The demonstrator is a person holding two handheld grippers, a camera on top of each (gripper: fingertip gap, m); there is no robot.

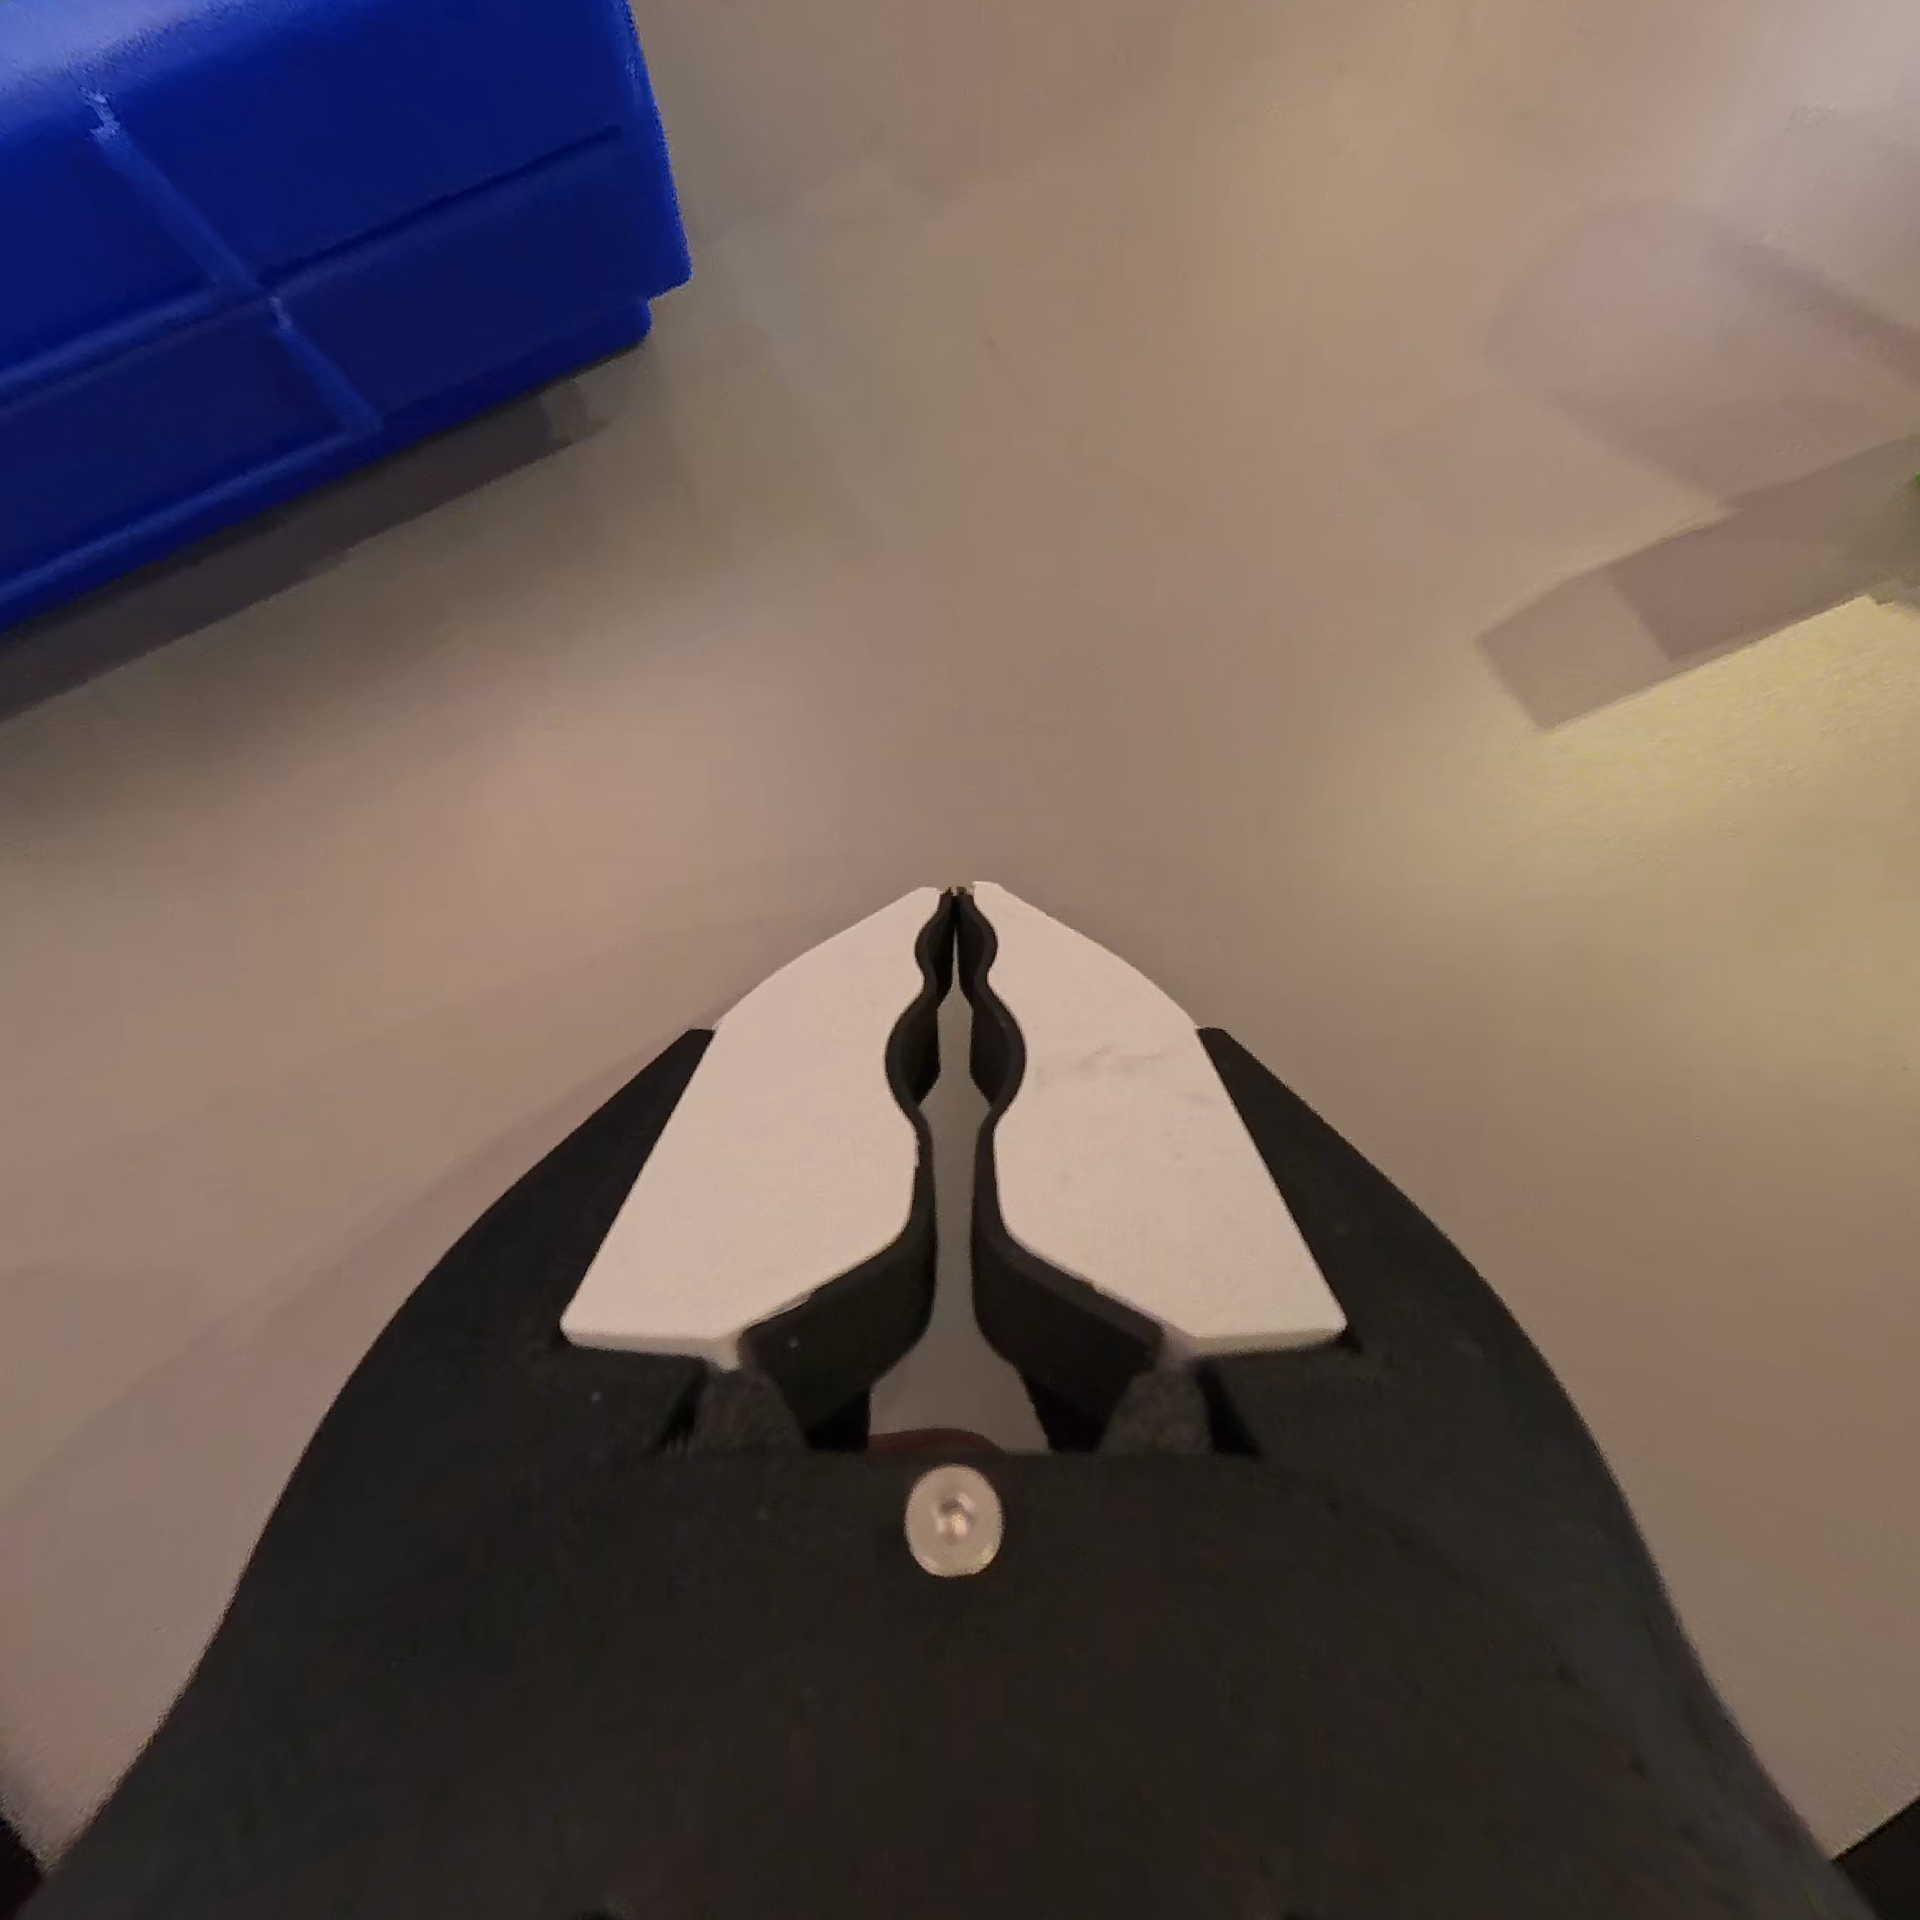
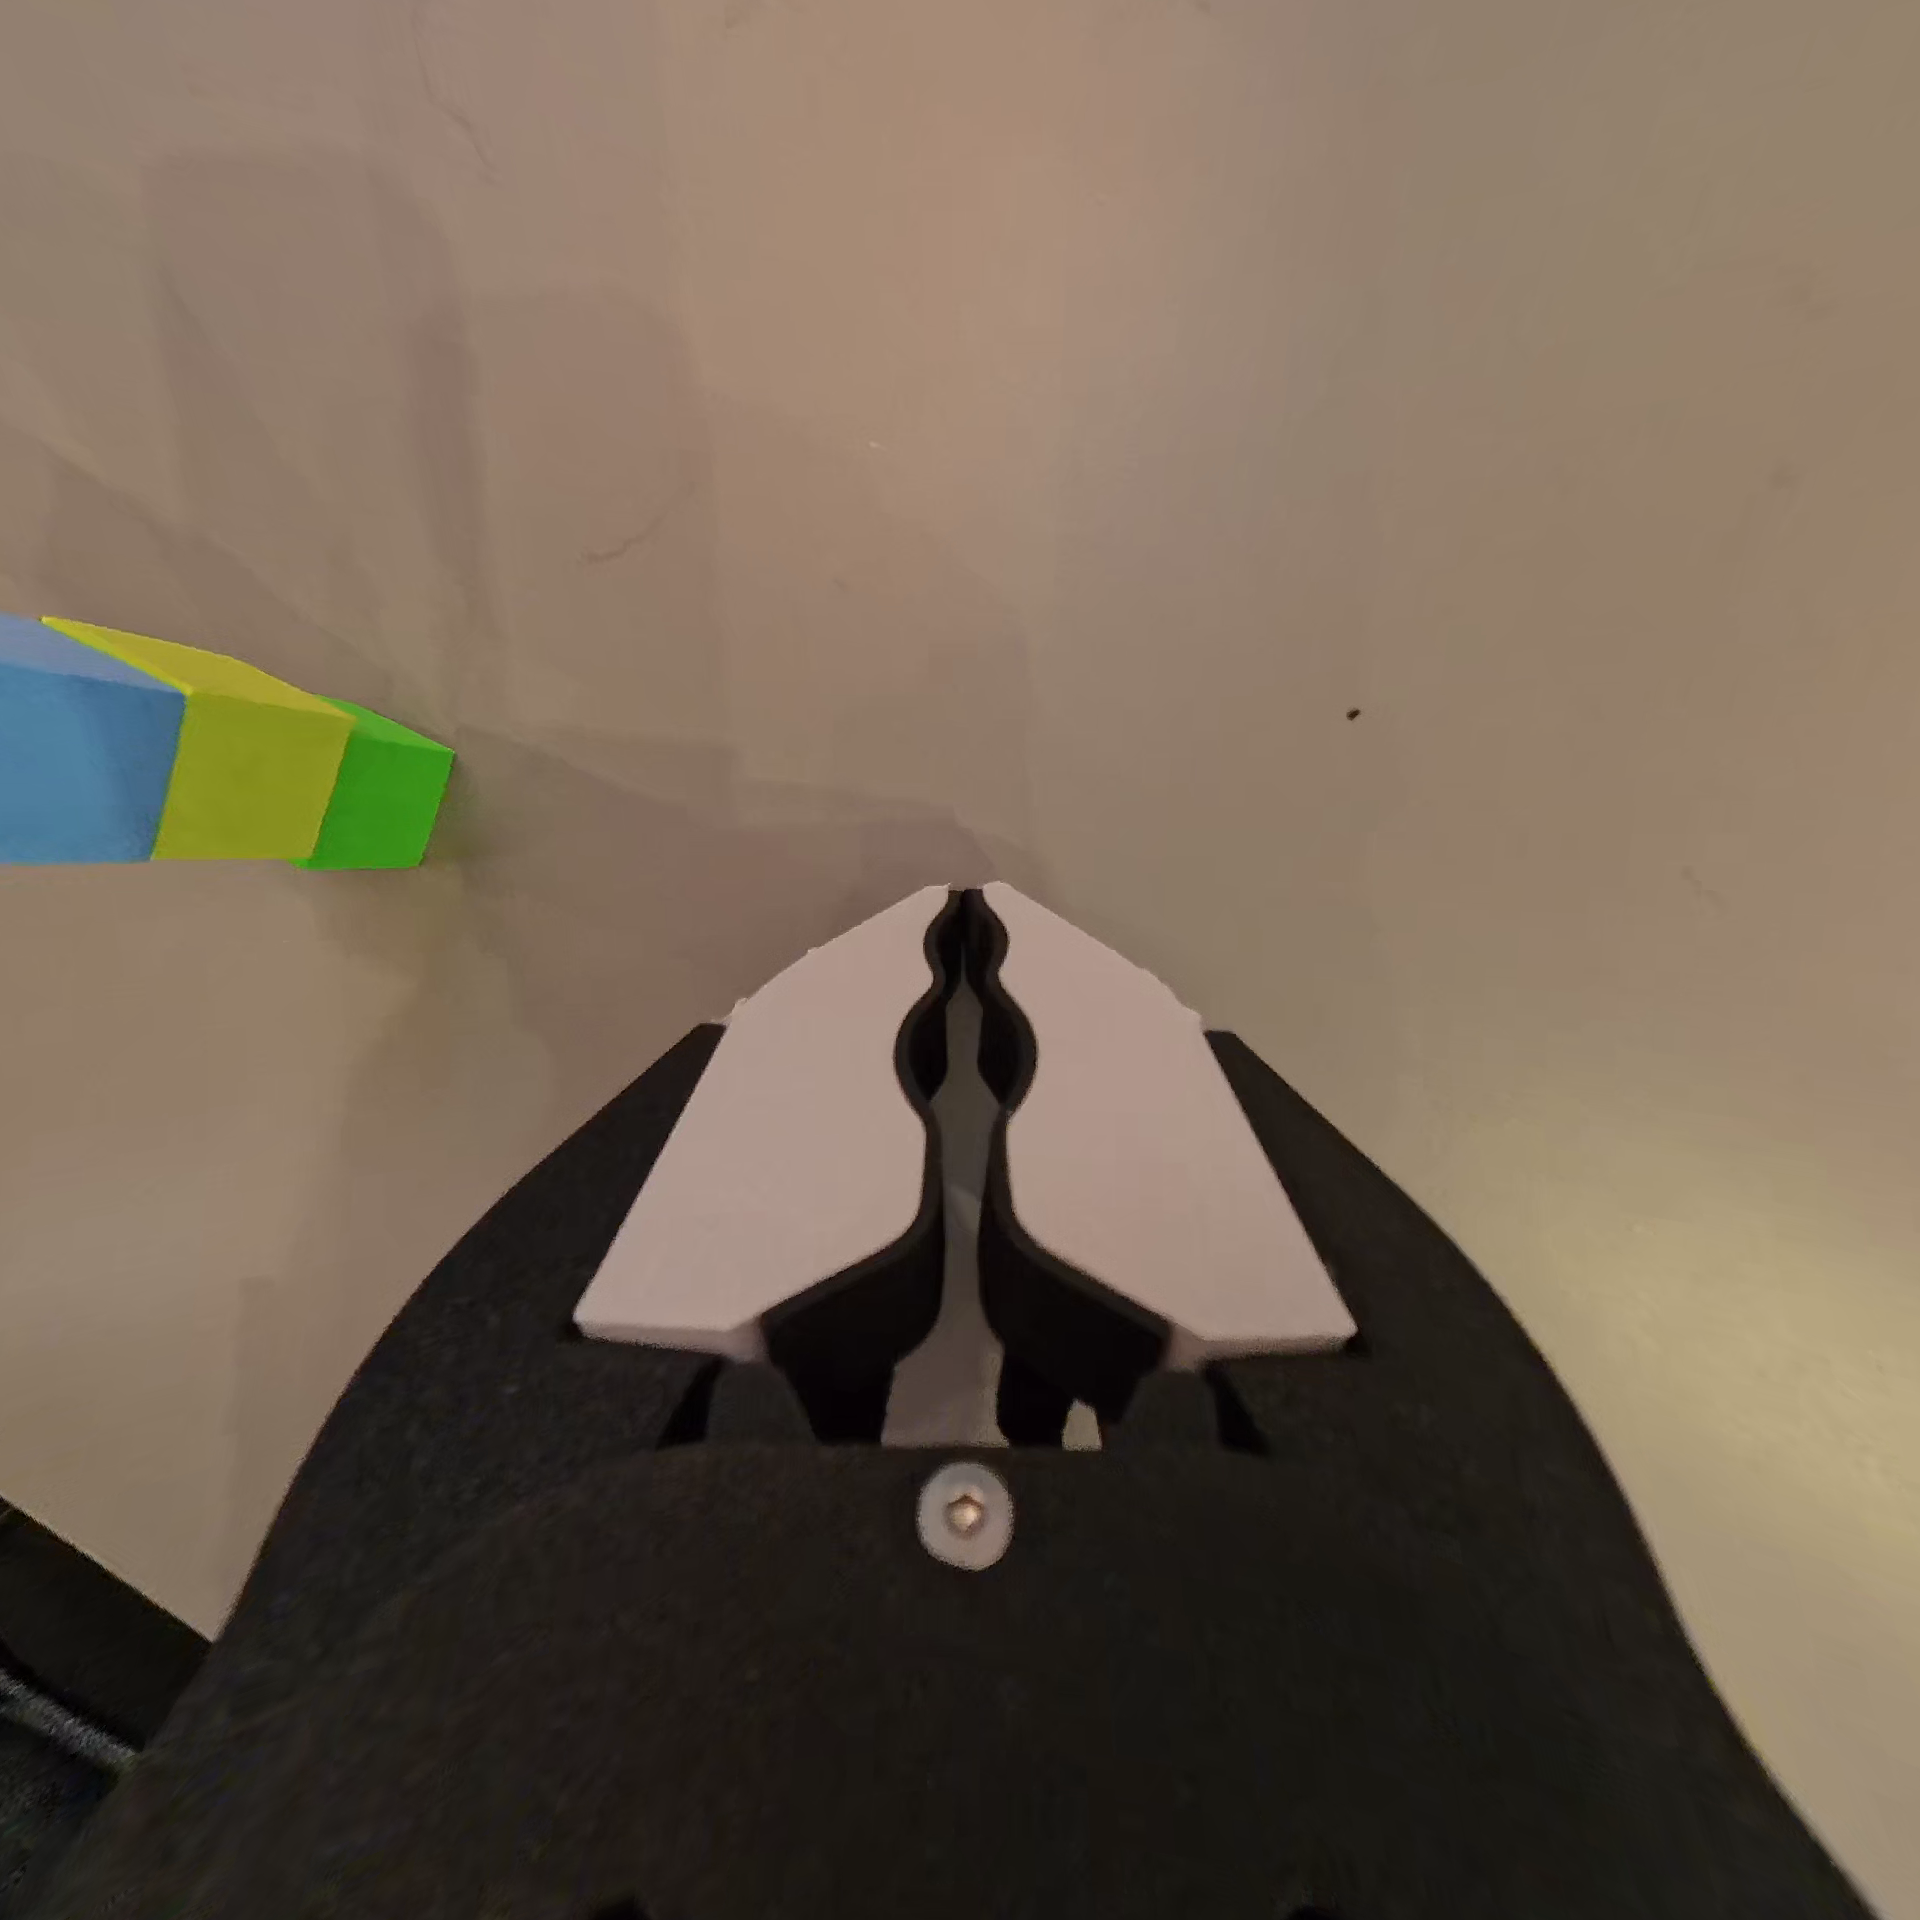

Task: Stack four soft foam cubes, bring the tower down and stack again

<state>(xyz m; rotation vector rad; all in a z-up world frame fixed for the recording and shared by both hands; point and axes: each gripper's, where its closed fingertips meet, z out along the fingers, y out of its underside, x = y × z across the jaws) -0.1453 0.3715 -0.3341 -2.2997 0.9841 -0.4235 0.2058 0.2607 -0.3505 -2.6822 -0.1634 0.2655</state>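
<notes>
Nearest you, your left gripper (image 1: 954,888): white fingers (image 1: 831,1091) with black pads, tips brought together on nothing, poised over the pale table (image 1: 1039,520). Your right gripper (image 2: 964,889): same build, tips likewise together and bare. Beyond it, off to the left on the table, the foam cubes in a stack, seen from above: green cube (image 2: 384,795) at the base, yellow-green cube (image 2: 255,774) on it, blue cube (image 2: 73,769) above, the rest cut off by the frame edge. Farthest, up left in your left wrist view: blue plastic bin (image 1: 312,260) resting on the table, well apart from that gripper
</notes>
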